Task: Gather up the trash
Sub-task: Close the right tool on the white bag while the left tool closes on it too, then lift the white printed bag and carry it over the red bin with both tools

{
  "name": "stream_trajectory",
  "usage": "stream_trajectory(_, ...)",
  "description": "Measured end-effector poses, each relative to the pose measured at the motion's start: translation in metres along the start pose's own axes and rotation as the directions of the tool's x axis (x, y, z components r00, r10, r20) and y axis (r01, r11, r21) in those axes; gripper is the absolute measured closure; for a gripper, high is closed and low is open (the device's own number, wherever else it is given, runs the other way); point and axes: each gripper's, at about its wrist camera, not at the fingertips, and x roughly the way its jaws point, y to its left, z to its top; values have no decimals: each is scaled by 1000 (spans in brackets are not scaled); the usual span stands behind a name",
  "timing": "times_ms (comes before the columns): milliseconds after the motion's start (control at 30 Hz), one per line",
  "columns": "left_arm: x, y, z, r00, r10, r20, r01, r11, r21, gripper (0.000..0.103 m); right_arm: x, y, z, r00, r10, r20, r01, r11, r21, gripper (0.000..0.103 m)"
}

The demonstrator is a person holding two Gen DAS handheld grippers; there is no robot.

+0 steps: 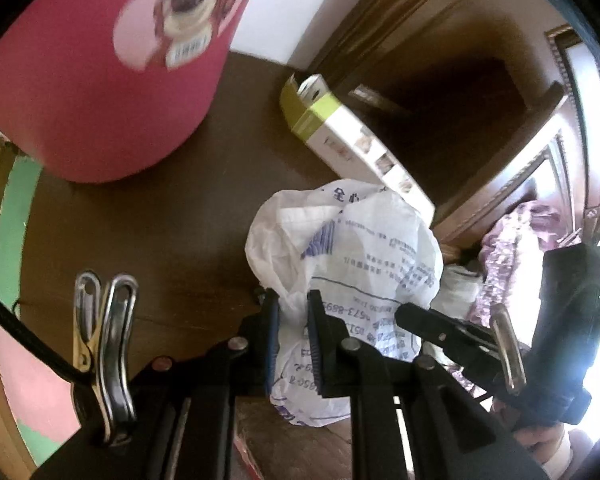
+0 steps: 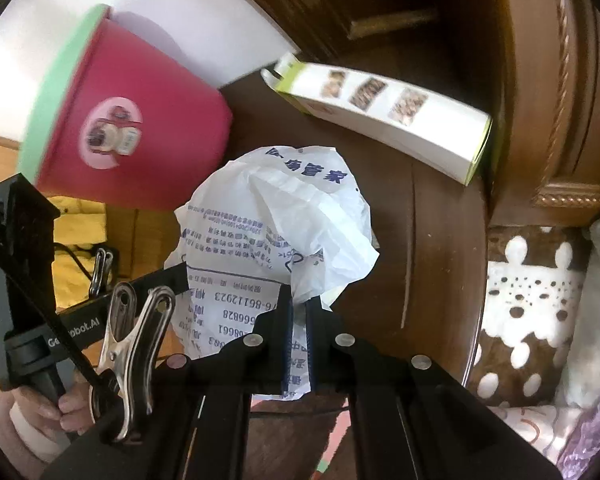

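Observation:
A crumpled white plastic bag (image 1: 348, 248) with blue print hangs over the dark wooden table (image 1: 160, 240). My left gripper (image 1: 294, 300) is shut on its lower edge. My right gripper (image 2: 299, 300) is shut on the same bag (image 2: 276, 216) from the other side. The right gripper also shows at the right of the left wrist view (image 1: 452, 320). A pink bin (image 1: 100, 80) with a green rim and a round sticker stands at the back left; it also shows in the right wrist view (image 2: 132, 120).
A white and green carton (image 1: 352, 144) lies behind the bag, also in the right wrist view (image 2: 384, 116). Carved wooden furniture (image 2: 540, 80) rises at the right. A brown and white patterned cloth (image 2: 532, 304) lies beyond the table's right edge.

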Motion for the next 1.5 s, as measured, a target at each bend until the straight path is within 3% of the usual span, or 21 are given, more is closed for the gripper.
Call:
stream_trajectory(400,-81,-29,15,992,-41,119,35,998,52,90,-70,43,11,988,86,125,-81,996,-48,96)
stream_trajectory(767,-153,-42,36,967,-78,243,54,993,103,90,-117,88,32,959,149,241,-129,987,-97,96)
stream_trajectory(1133,-204,-15,56,945,-71,318,37,993,110,90,-119,144,53,939,189,287,-147,975,-164,96)
stream_trajectory(1500,-225,36,84,930,-28,366,8,998,56,90,-89,202,79,948,196,252,-138,963,-231,96)
